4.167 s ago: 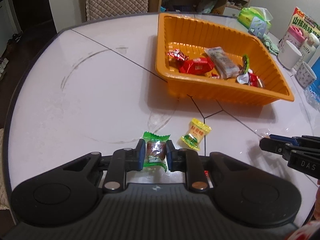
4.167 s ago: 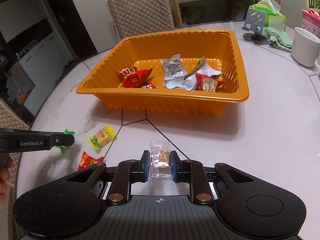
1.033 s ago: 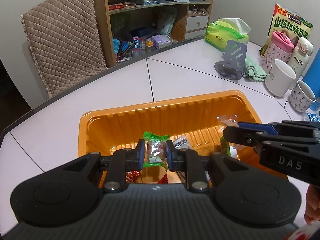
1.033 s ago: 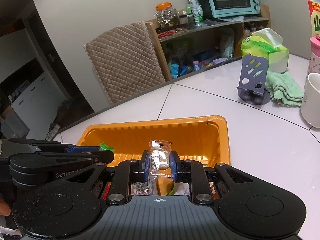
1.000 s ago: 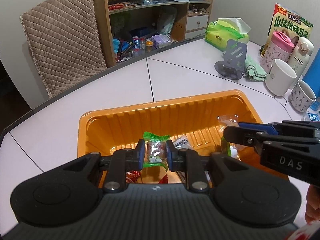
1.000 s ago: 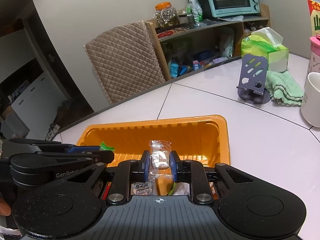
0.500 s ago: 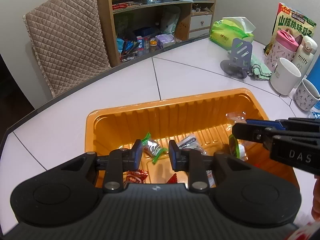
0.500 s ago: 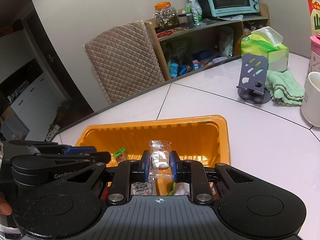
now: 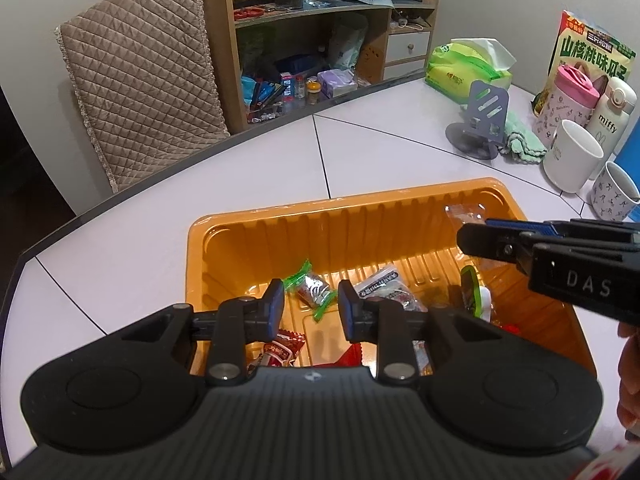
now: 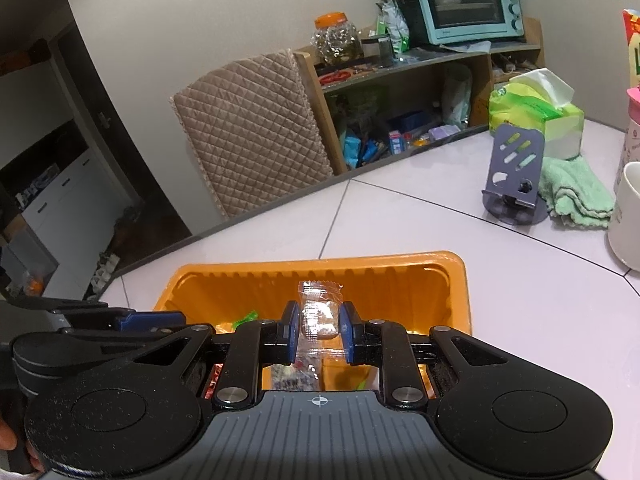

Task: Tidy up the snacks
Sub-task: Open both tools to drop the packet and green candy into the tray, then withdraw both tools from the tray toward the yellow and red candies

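Since the earlier frame the green-wrapped candy point(image 9: 313, 288) has left the left gripper point(image 9: 311, 309), whose jaws have just been opening and now stand spread with nothing between them; the candy lies on the floor of the orange tray point(image 9: 280, 220), just beyond the fingertips. The right gripper point(image 10: 319, 332) hangs over the tray point(image 10: 460, 280), pads pinching a clear-wrapped candy point(image 10: 319, 314).

Step in hand: deposit into the tray, left side done, right side pending. Next move, as judged: part the right jaws so the sweet drops inside the rim.

Legible writing: "DAS" on the right gripper's side in the left view; "miffy" on a white bottle point(image 9: 610, 116); Chinese lettering on a snack bag point(image 9: 588, 54).
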`<state>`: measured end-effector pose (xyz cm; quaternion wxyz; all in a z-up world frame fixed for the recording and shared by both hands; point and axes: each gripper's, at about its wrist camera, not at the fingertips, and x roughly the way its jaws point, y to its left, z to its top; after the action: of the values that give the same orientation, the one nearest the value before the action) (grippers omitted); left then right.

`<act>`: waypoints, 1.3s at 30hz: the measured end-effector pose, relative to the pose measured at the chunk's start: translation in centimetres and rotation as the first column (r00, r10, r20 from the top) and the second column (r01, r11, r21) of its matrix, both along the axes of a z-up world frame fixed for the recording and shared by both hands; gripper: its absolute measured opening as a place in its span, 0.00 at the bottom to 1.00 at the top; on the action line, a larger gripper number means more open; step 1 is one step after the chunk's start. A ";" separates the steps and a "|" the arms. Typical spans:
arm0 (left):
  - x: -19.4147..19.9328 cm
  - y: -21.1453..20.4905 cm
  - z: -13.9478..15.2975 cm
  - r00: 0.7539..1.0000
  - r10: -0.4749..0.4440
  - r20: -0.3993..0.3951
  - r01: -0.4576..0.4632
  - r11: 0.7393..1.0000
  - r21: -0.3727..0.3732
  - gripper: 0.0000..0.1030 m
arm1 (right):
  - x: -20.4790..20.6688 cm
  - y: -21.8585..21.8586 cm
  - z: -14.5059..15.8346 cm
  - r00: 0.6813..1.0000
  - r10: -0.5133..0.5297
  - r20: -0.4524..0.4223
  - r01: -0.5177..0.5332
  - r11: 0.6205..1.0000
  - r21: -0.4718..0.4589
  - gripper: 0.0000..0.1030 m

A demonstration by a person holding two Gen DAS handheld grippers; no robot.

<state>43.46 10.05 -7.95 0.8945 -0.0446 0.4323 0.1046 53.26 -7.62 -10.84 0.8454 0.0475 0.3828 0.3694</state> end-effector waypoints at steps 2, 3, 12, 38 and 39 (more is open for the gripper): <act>-0.2 0.1 0.2 1.000 0.003 0.003 -0.003 1.000 -0.002 0.29 | 0.1 0.1 0.2 1.000 -0.002 0.000 0.002 1.000 0.004 0.22; -0.3 0.1 0.3 1.000 0.004 0.004 -0.004 1.000 -0.002 0.29 | 0.1 0.1 0.3 1.000 -0.002 0.002 0.002 1.000 0.002 0.23; -1.8 0.2 1.4 1.000 0.023 0.021 -0.023 1.000 -0.015 0.33 | -0.5 -1.0 1.6 0.999 -0.047 0.022 0.047 0.998 0.030 0.59; -16.2 -1.8 6.7 0.985 0.135 0.104 -0.124 0.987 -0.105 0.50 | -10.8 -10.3 4.8 0.994 -0.092 -0.051 0.097 0.991 0.097 0.77; -16.9 -2.0 6.6 0.985 0.139 0.100 -0.128 0.986 -0.110 0.50 | -11.4 -10.4 4.7 0.994 -0.089 -0.057 0.094 0.991 0.093 0.77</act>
<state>26.58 8.03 -1.32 0.9040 -0.1251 0.3843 0.1395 41.83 -18.05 -6.18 0.8478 0.1149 0.3844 0.3469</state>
